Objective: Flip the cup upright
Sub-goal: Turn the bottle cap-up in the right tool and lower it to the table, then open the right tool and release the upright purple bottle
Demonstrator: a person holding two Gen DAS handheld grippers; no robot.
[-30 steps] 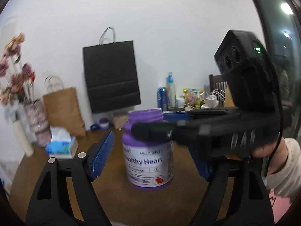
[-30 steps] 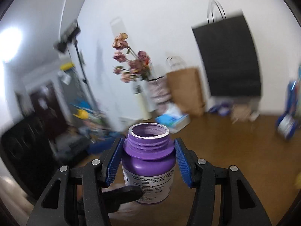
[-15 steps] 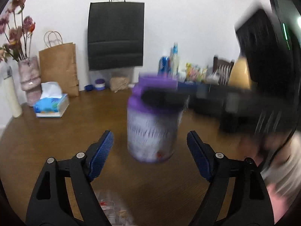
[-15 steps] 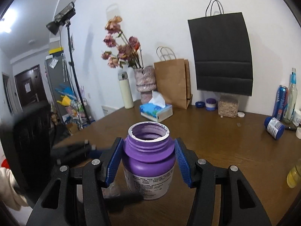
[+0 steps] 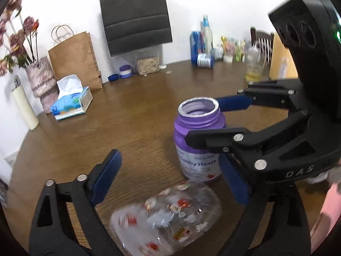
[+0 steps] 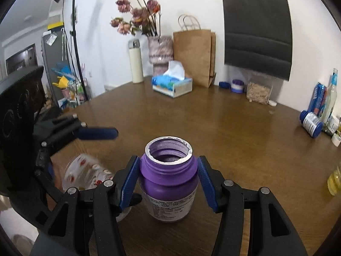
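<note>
A clear glass cup point(image 5: 166, 219) printed with red figures lies on its side on the wooden table point(image 5: 132, 128), blurred, low between the fingers of my left gripper point(image 5: 170, 172). That gripper is open and nothing touches its blue pads. In the right wrist view the cup point(image 6: 85, 175) lies left of a purple jar point(image 6: 168, 183). The open-topped jar point(image 5: 198, 140) stands upright on the table, and my right gripper point(image 6: 169, 183) is shut on its shoulders. One left gripper finger point(image 6: 98, 133) reaches in from the left, above the cup.
A tissue box point(image 5: 72, 102), brown paper bag point(image 5: 74, 57), flower vase point(image 5: 42, 79) and white flask point(image 5: 23, 108) stand at the back left. A black bag point(image 5: 136, 15) hangs on the wall. Bottles and cans point(image 5: 202, 49) crowd the back right, with a glass of yellow liquid point(image 5: 254, 68).
The right gripper has brought the purple jar down onto the table. My left gripper has tipped downward, and the lying cup has come into view between its fingers.
</note>
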